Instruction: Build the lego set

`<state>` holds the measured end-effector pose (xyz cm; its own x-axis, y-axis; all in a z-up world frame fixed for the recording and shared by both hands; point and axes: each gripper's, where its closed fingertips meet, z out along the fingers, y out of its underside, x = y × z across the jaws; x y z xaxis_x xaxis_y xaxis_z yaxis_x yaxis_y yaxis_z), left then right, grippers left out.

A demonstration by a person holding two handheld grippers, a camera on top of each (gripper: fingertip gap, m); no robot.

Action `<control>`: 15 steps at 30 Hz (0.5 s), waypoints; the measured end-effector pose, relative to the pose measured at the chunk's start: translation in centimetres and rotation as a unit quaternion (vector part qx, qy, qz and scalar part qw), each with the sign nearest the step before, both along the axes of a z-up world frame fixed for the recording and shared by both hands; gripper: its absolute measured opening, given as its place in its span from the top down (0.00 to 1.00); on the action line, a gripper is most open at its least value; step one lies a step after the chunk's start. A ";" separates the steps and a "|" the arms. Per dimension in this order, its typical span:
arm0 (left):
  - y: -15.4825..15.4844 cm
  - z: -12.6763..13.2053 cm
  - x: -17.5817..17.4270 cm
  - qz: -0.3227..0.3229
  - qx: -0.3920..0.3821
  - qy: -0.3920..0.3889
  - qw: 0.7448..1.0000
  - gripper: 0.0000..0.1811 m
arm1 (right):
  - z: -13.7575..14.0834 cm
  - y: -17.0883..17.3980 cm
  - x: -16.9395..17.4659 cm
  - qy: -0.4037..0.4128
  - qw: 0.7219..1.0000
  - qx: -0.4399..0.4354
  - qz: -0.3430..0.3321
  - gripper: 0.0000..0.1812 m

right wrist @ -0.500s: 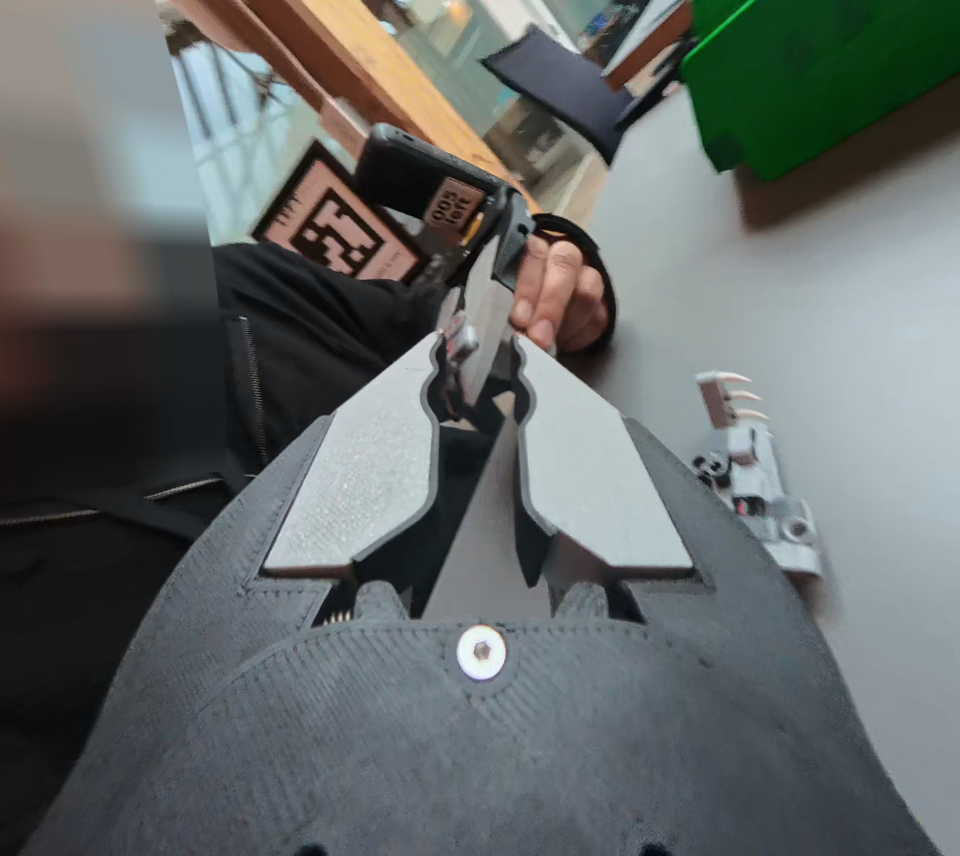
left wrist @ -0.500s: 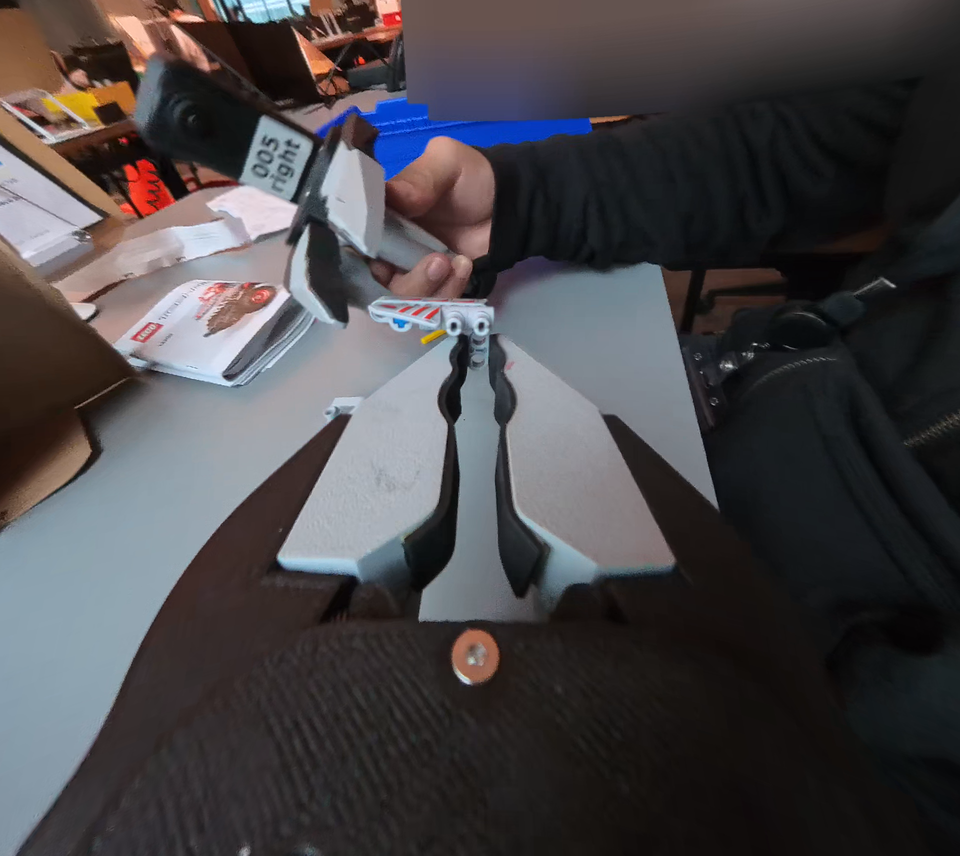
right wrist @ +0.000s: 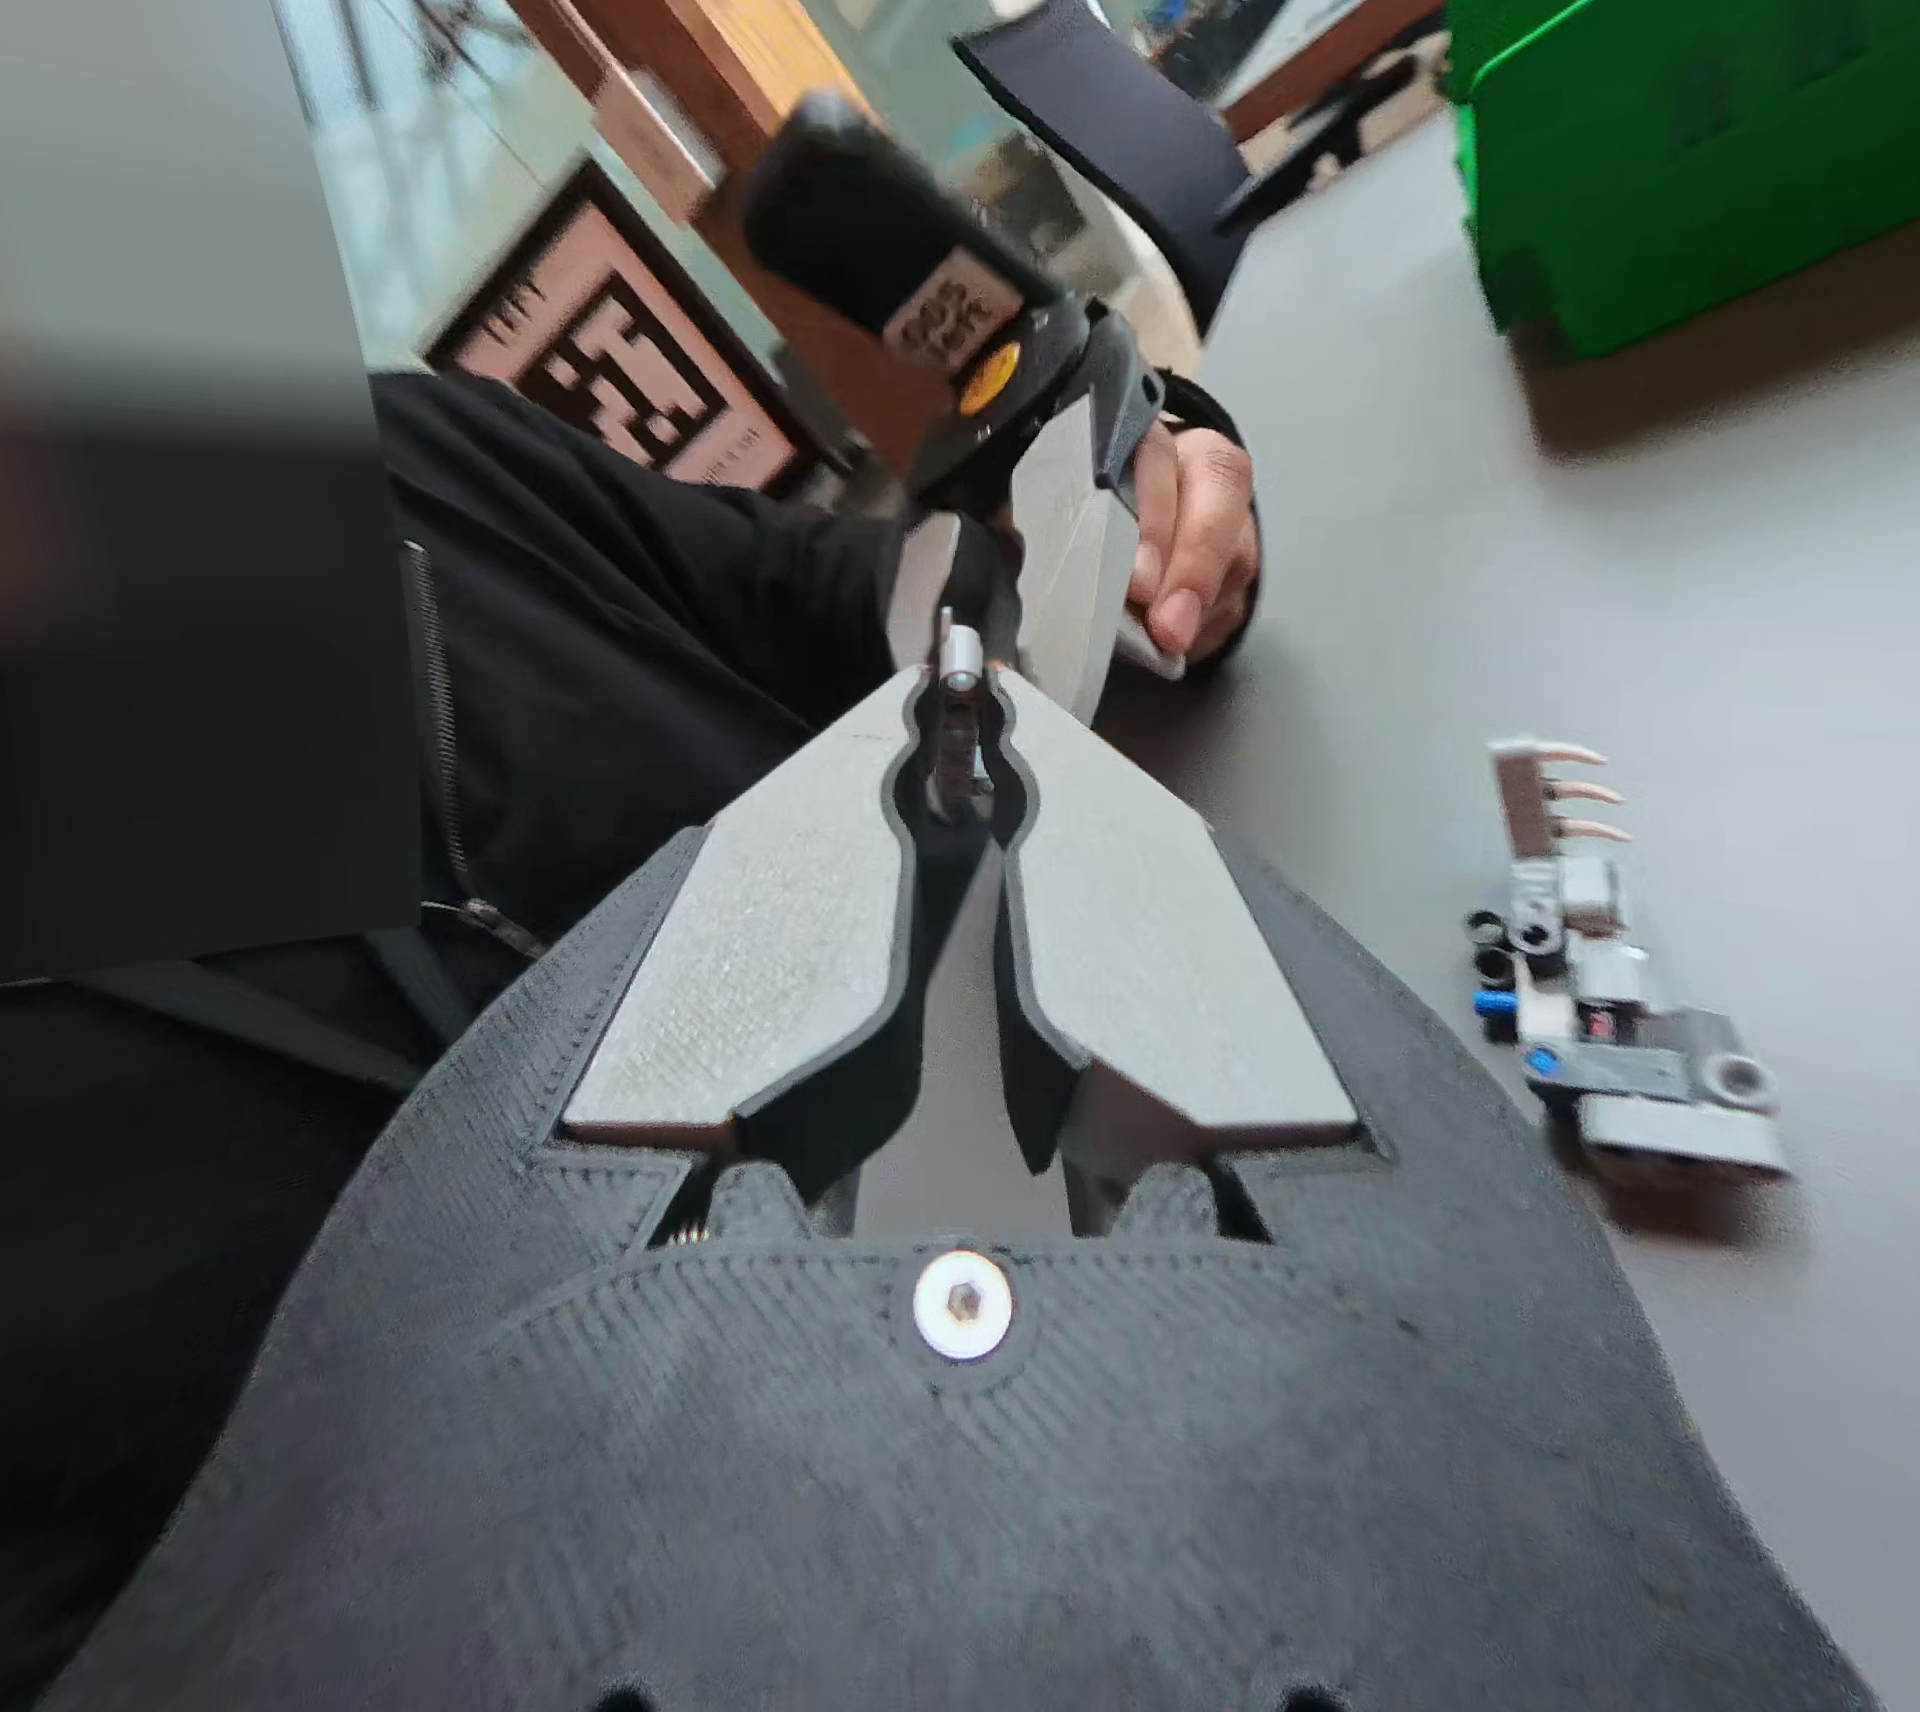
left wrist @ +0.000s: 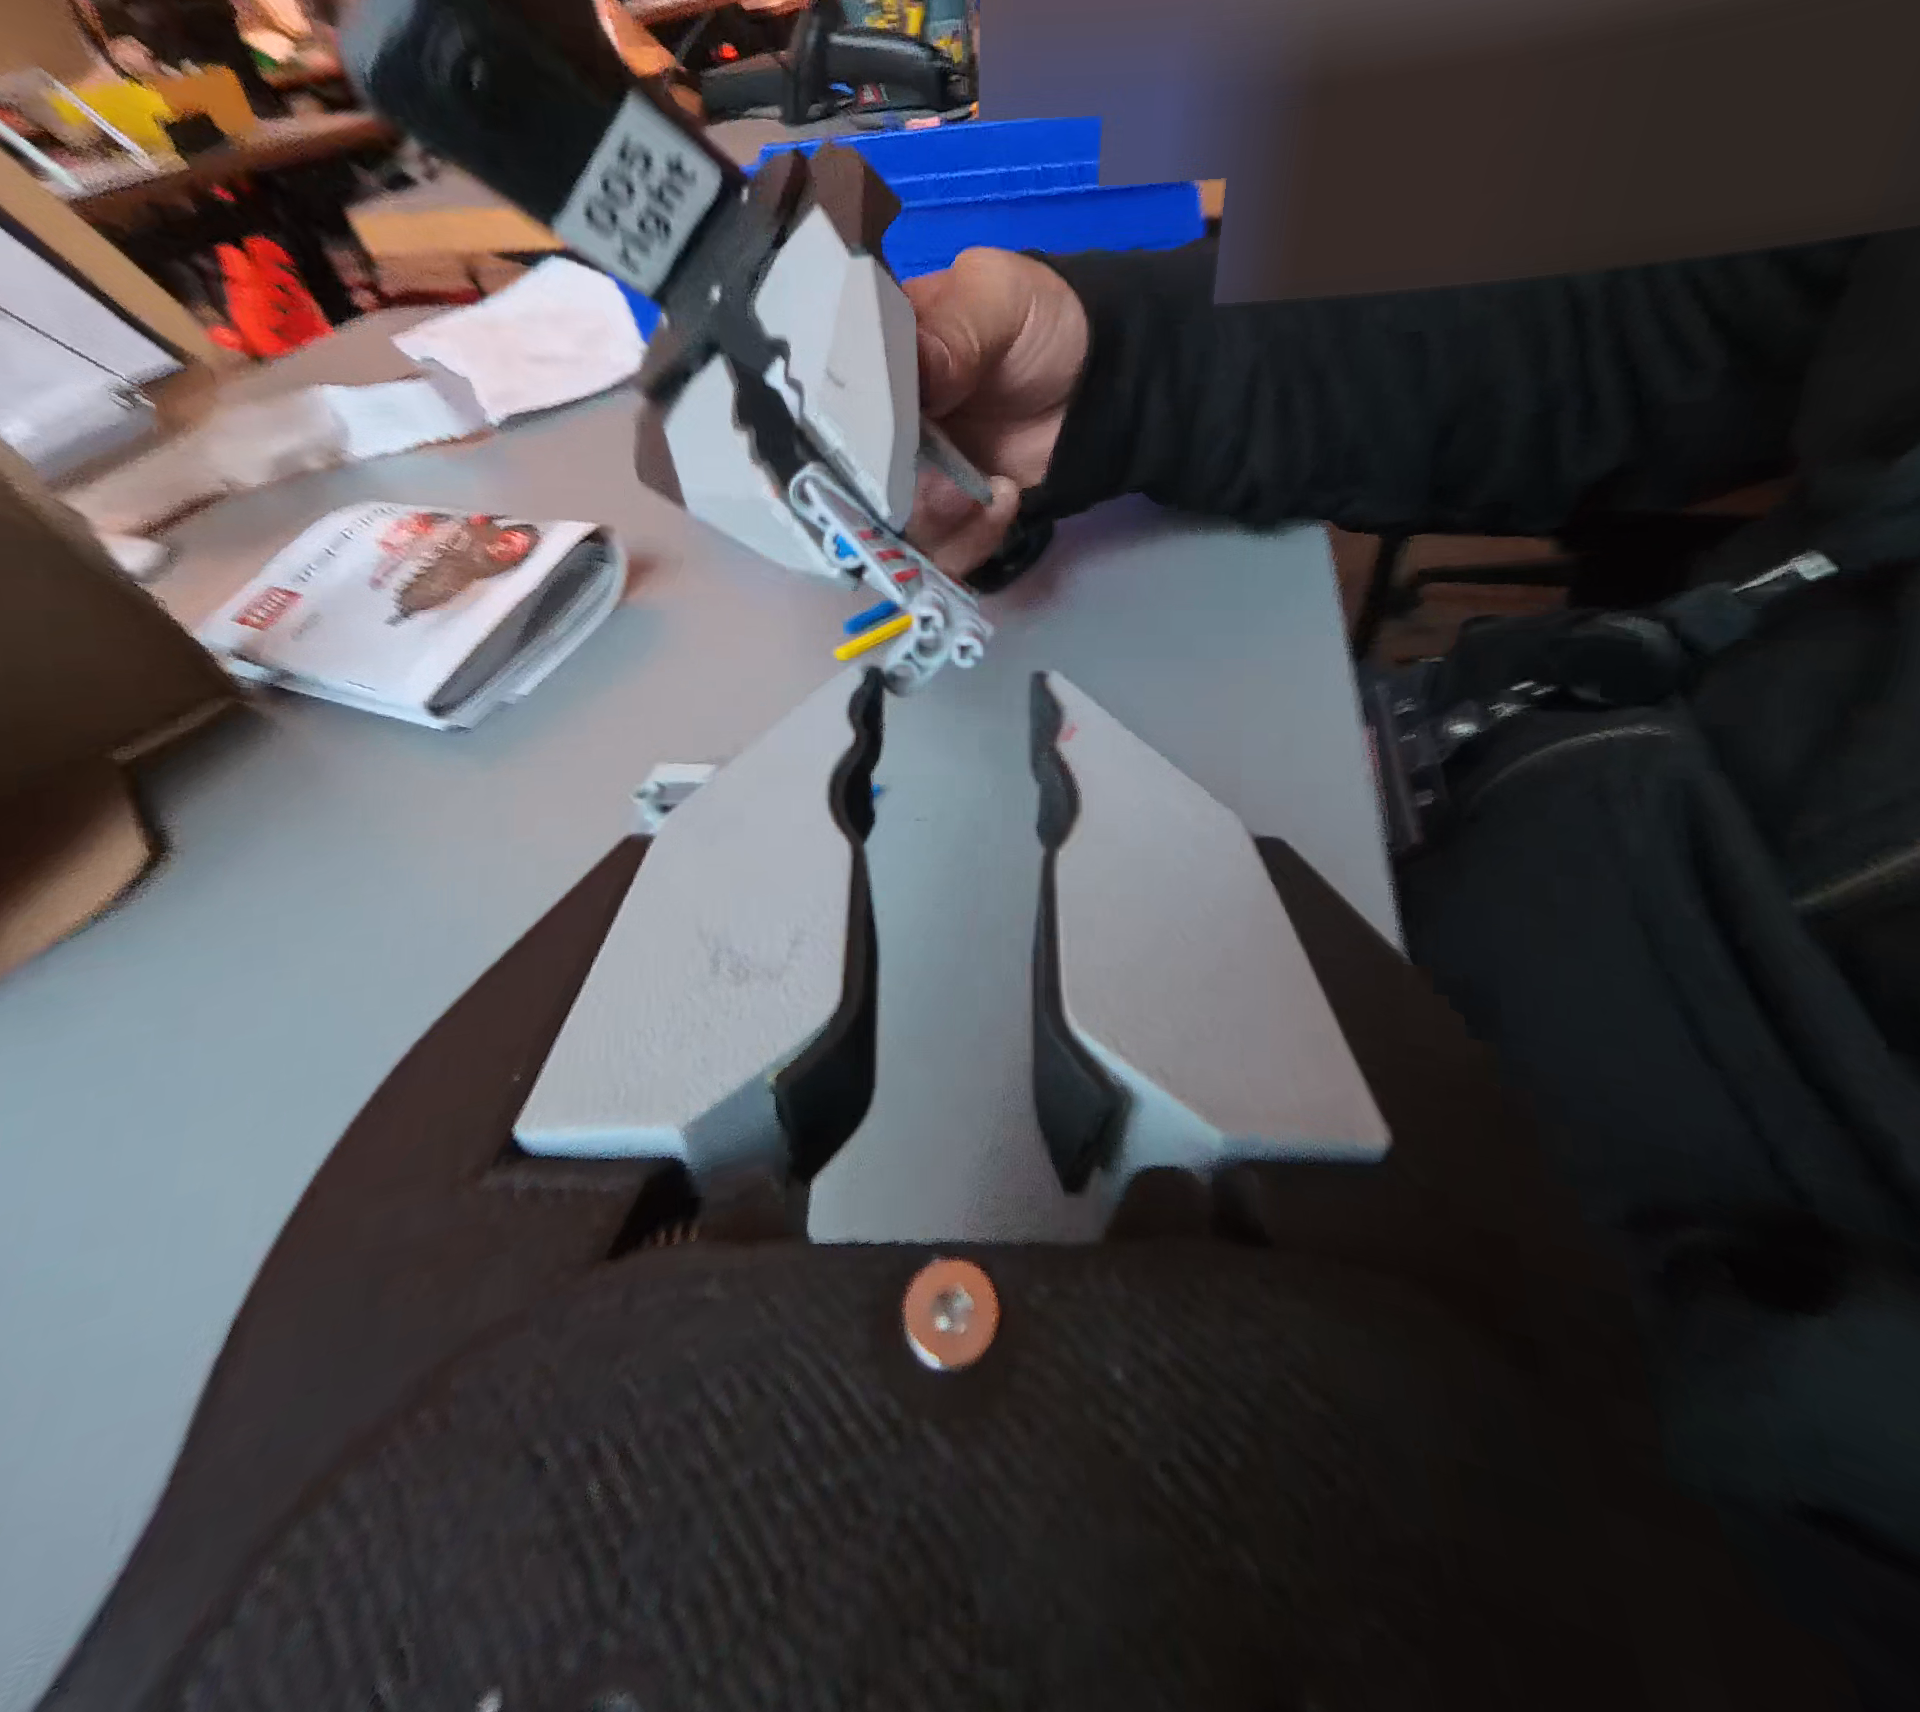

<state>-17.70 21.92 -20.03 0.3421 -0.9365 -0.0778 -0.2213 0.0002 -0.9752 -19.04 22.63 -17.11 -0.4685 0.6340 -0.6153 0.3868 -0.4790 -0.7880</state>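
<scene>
Lego beam (left wrist: 894, 571) white, red-striped, blue and yellow pins; table (left wrist: 312, 883) grey; bins (right wrist: 1683, 62) green, upper right; booklet (left wrist: 416, 602) white.

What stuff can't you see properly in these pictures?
- Small grey lego piece in the right claw, right wrist view: mostly hidden between the fingers.
- White lego bit on the grey table, left wrist view: half hidden behind the left claw.
- Folded instruction booklet, left wrist view: cover blurred.

Bare table (right wrist: 1558, 623) between green bin (right wrist: 1683, 104) and claw assembly (right wrist: 1600, 966)
</scene>
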 end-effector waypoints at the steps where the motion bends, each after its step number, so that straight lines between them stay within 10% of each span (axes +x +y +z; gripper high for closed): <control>1: -0.4 0.2 -0.1 -0.017 -0.033 -0.016 0.999 0.82 | -0.2 0.1 0.1 -0.011 0.999 0.037 -0.011 0.97; 15: -0.2 -1.2 1.0 -0.024 -0.135 0.051 0.989 0.96 | -3.7 -1.1 1.4 -0.103 0.957 0.270 -0.007 0.97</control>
